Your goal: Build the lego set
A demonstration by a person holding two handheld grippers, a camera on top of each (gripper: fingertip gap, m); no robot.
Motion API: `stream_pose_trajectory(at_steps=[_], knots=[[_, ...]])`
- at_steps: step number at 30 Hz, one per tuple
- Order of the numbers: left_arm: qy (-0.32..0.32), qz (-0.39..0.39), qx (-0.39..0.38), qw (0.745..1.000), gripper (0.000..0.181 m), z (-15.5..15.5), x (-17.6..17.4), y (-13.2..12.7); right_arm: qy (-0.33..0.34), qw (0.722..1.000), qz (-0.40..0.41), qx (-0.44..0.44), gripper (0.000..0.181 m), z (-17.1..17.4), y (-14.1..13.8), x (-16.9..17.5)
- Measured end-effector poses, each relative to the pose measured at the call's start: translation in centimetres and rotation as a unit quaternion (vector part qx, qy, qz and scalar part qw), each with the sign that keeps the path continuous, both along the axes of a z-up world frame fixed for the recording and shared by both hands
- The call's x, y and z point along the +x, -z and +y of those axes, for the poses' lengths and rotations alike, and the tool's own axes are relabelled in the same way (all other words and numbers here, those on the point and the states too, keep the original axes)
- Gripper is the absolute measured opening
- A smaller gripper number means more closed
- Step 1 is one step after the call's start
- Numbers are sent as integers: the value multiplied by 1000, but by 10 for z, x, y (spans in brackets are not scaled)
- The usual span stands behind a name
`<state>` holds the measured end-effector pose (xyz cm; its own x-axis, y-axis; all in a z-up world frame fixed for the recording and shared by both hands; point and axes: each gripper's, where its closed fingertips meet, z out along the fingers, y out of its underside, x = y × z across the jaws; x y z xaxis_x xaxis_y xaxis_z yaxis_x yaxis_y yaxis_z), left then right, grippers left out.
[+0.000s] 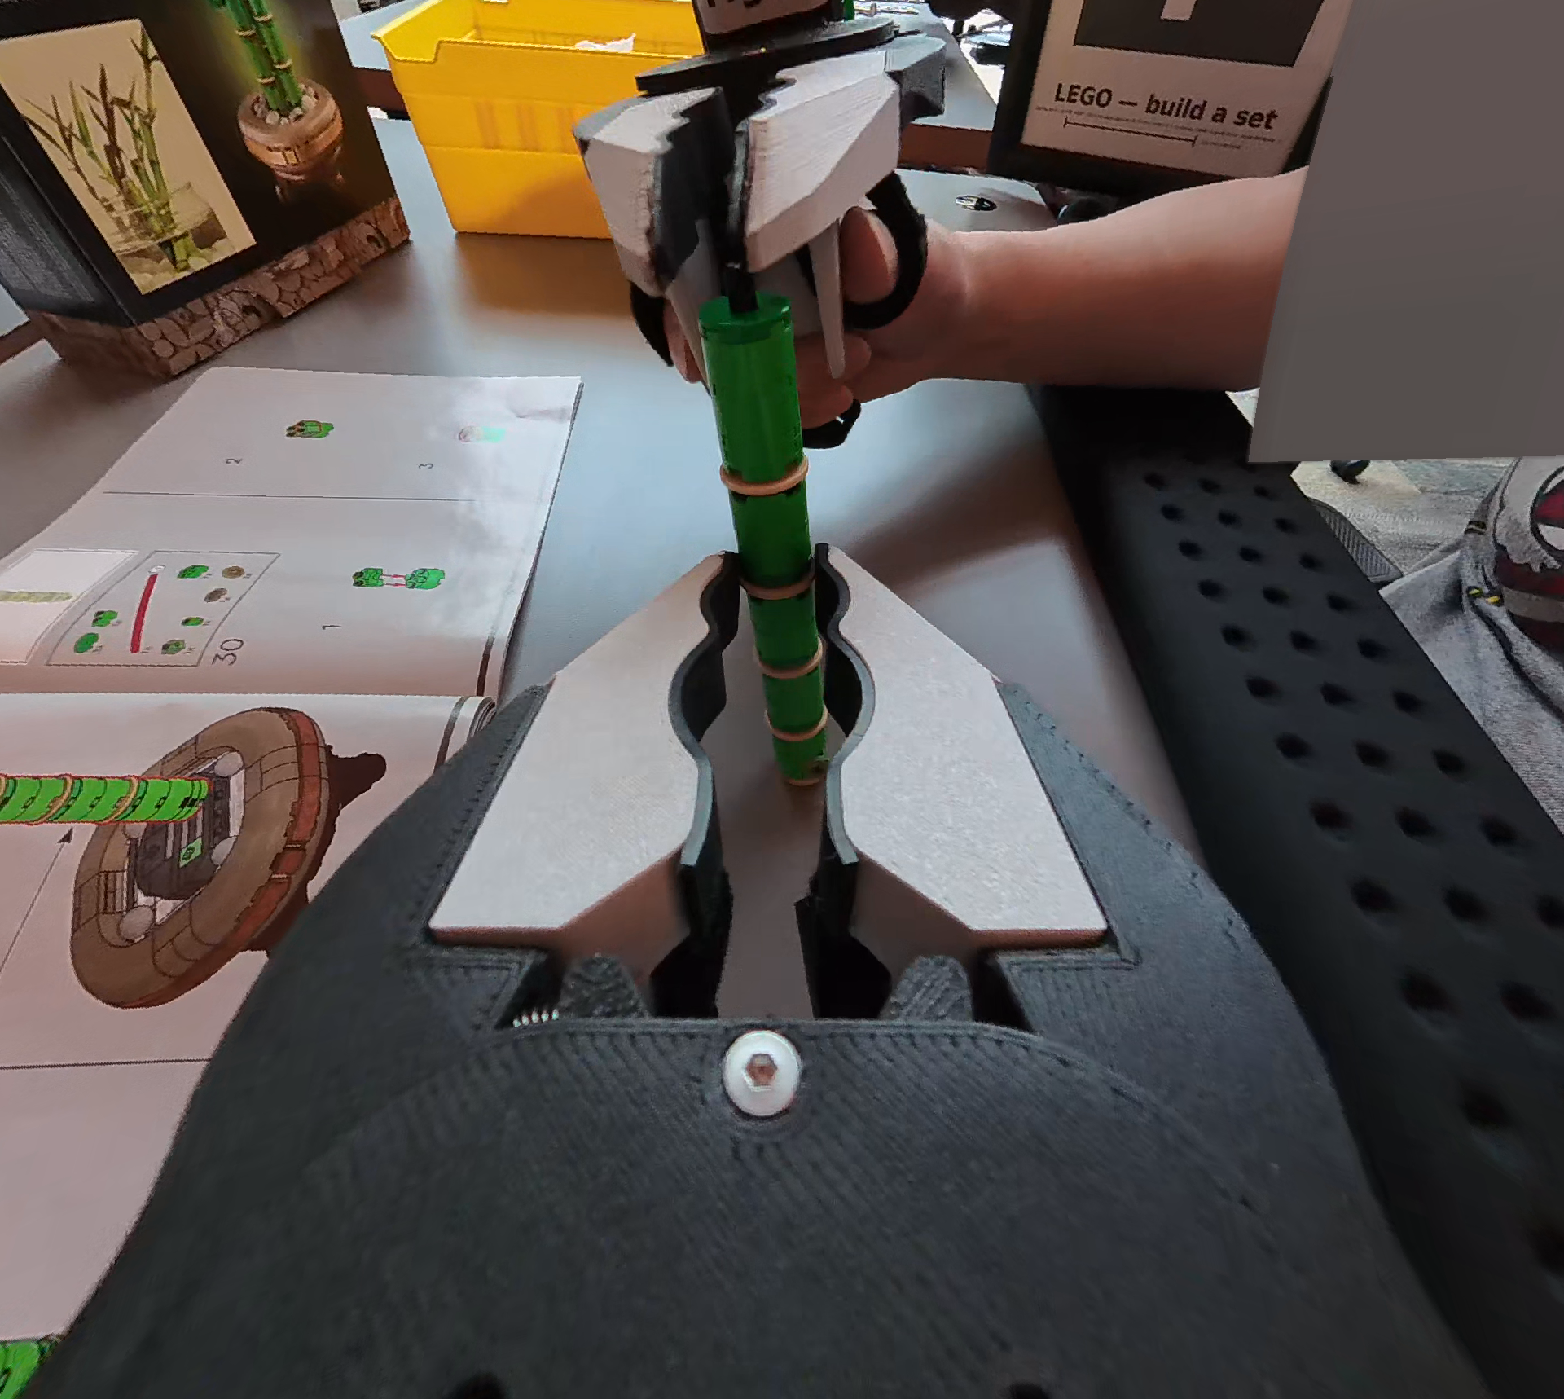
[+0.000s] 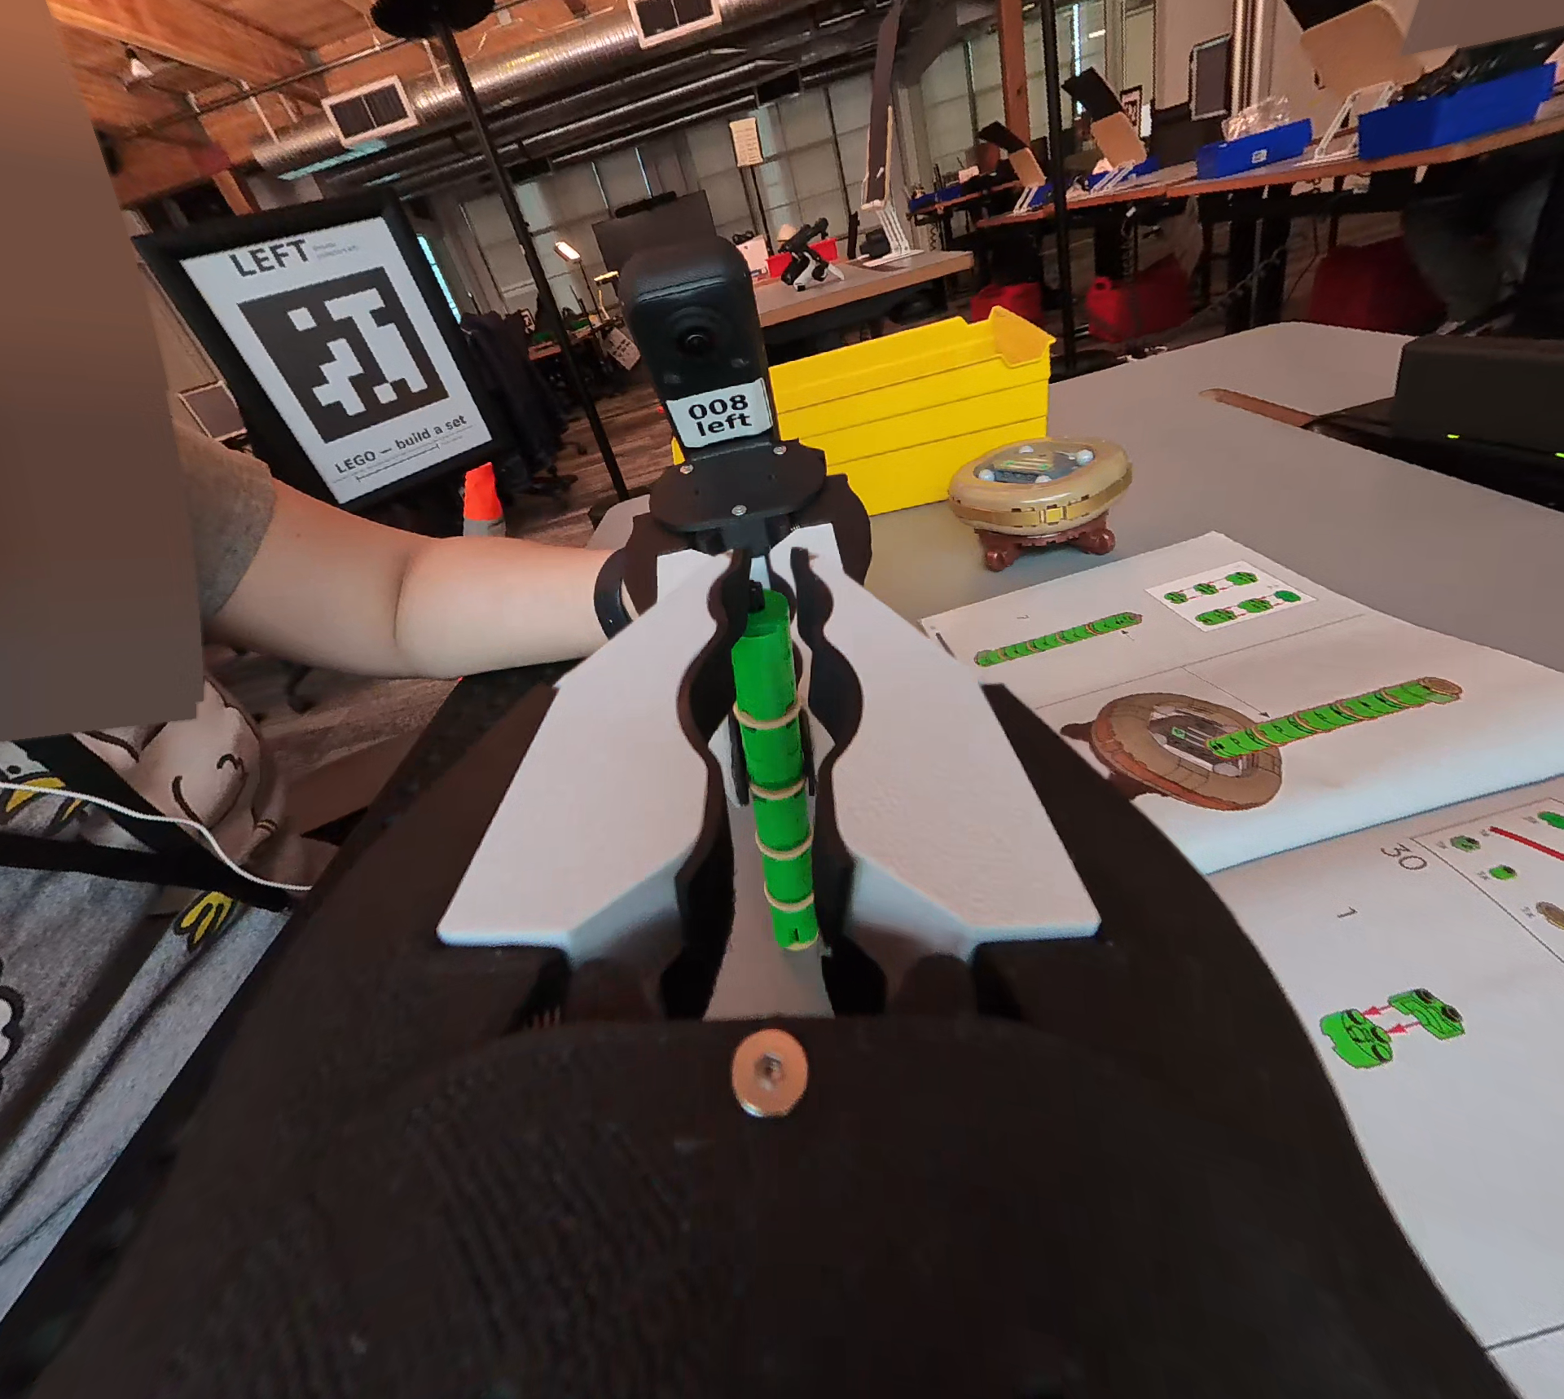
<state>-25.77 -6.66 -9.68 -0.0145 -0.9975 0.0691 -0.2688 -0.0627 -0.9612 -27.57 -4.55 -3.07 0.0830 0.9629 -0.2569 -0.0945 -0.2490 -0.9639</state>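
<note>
A green bamboo stalk (image 1: 766, 512) of stacked round Lego pieces with tan rings stands nearly upright, its lower end on or just over the grey table (image 1: 592, 309). My left gripper (image 1: 777, 571) is shut on the stalk about halfway up, its pads against both sides. My right gripper (image 1: 735, 275) comes from above and is shut on the black axle (image 1: 738, 287) that sticks out of the stalk's top. In the right wrist view the stalk (image 2: 774, 766) shows through the gap between my right gripper's (image 2: 762, 575) fingers. The left gripper's black mount (image 2: 736, 491) shows just beyond.
The round tan and brown pot base (image 2: 1041, 486) sits on the table beside a yellow bin (image 2: 914, 410). The open instruction booklet (image 1: 296, 512) lies left of the stalk. The set's box (image 1: 169, 88) stands at back left. A black perforated pad (image 1: 1312, 681) lies to the right. About 7 cm separates my left fingertips from my right.
</note>
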Motion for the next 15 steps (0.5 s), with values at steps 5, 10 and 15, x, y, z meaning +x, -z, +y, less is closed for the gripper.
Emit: stream_pose_trajectory(at_steps=[5,10,15], knots=[[2,-1,-4,1000,17,-1,-1,0,-4,999,-8,36,2,-5,0,1],[7,-1,-1,1000,16,-3,-1,0,-5,998,-15,55,2,-9,-1,-1],[9,-2,0,1000,16,-3,-1,0,-23,999,-6,34,9,-13,-2,-2]])
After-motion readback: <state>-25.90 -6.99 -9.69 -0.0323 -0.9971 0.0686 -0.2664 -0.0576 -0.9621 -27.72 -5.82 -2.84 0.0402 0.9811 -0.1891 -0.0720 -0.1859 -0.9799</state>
